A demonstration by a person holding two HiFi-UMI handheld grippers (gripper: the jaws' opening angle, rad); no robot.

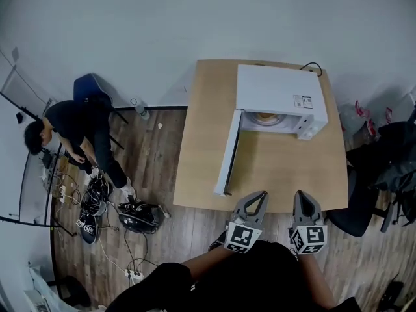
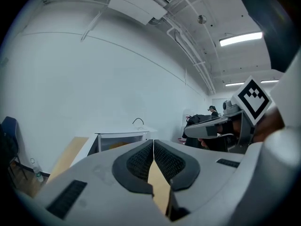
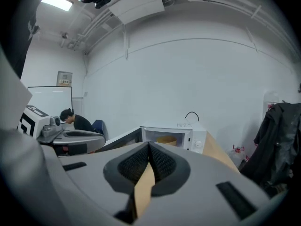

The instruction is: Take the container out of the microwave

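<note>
Container (image 1: 263, 117) sits inside the white microwave (image 1: 279, 90), whose door (image 1: 227, 153) stands open, on the wooden bench (image 1: 201, 142) in the head view. The left gripper (image 1: 258, 197) and right gripper (image 1: 303, 195) hover at the bench's near edge. Left gripper view: its jaws are pressed together, nothing between them. Right gripper view: jaws likewise closed and empty, pointing toward the container.
</note>
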